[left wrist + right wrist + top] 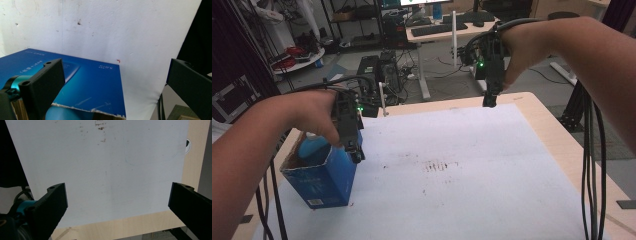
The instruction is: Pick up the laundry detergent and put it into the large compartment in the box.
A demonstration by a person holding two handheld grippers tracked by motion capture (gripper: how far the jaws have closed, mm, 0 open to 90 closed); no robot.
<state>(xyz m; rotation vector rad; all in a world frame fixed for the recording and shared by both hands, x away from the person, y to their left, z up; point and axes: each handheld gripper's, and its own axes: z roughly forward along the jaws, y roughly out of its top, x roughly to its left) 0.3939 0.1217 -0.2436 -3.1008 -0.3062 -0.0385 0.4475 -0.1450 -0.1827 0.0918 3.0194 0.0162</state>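
white sheet-covered wooden table (492,165). open-topped blue cardboard box (323,180) stands at its near left corner, a blue object inside, too hidden to identify. left gripper (357,154) sits at the box's top edge, jaws wide, nothing between. looks like a reach-in; next: line up on the contents. right gripper (488,101) hovers at the far edge, jaws apart, empty.

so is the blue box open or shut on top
Open: the blue box shows torn cardboard flaps and a light blue thing inside, below the left tongs.
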